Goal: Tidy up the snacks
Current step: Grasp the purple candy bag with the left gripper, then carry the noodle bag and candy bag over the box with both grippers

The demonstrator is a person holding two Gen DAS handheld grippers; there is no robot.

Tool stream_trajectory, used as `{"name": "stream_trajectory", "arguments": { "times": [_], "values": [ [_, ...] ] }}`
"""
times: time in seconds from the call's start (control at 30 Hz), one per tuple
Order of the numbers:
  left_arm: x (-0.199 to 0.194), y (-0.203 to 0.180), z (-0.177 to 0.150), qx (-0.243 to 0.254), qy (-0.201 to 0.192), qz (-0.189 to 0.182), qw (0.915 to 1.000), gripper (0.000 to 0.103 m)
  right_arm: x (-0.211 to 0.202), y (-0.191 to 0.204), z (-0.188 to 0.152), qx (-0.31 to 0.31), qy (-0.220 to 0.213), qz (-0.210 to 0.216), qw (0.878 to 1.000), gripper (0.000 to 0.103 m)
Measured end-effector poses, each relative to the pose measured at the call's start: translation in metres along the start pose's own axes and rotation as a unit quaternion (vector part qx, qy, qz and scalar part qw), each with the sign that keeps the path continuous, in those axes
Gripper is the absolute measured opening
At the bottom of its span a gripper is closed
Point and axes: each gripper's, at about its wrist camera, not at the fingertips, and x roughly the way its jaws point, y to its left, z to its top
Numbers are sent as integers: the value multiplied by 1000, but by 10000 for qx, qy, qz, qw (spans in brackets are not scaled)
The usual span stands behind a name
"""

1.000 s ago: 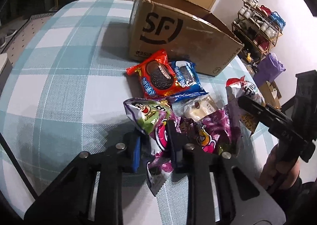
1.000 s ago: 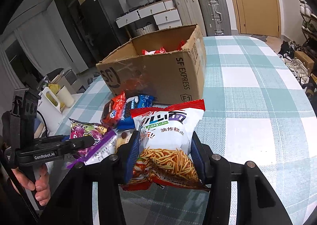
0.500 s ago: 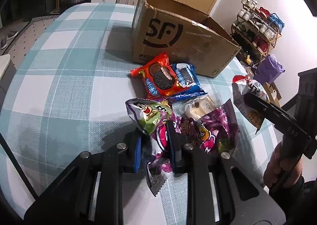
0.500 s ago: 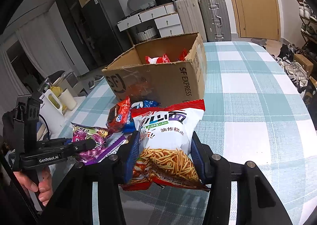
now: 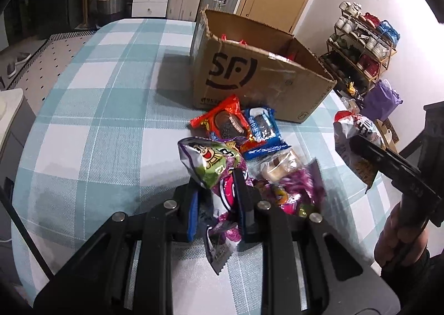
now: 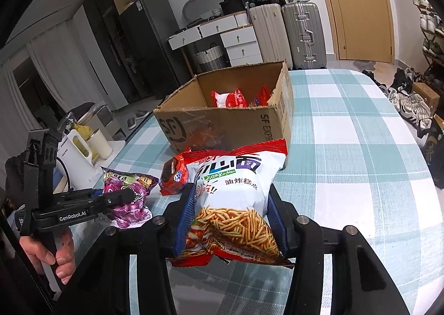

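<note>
My left gripper (image 5: 216, 190) is shut on a purple and green candy bag (image 5: 213, 168), lifted above the table; it also shows in the right wrist view (image 6: 127, 193). My right gripper (image 6: 230, 204) is shut on a white and red noodle snack bag (image 6: 236, 193), held above the table; it shows in the left wrist view (image 5: 358, 145). An open cardboard SF box (image 5: 258, 76) stands beyond, with red packets (image 6: 230, 98) inside. A red cookie pack (image 5: 224, 121), a blue cookie pack (image 5: 263, 126), a small clear pack (image 5: 280, 165) and a purple bag (image 5: 291, 193) lie before the box.
The table has a teal and white checked cloth (image 5: 97, 121). A white kettle (image 6: 80, 159) and cup (image 6: 101, 143) stand beside the table's left edge. Suitcases (image 6: 288, 32), drawers and a shoe rack (image 5: 363, 46) stand across the room.
Both grippers have risen with their bags. The box looks farther and lower in both views, and more of its inside shows in the right wrist view.
</note>
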Motion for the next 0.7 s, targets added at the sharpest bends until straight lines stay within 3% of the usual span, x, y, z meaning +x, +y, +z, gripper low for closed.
{"name": "stream_trajectory", "arguments": {
  "times": [0.33, 0.7],
  "values": [
    [-11, -13, 24, 230, -97, -53, 9997, 19, -4, 7, 15, -37, -96, 31, 9999, 49],
    [-20, -38, 75, 545, -216, -253, 9980, 19, -13, 17, 50, -88, -338, 163, 9993, 49]
  ]
}}
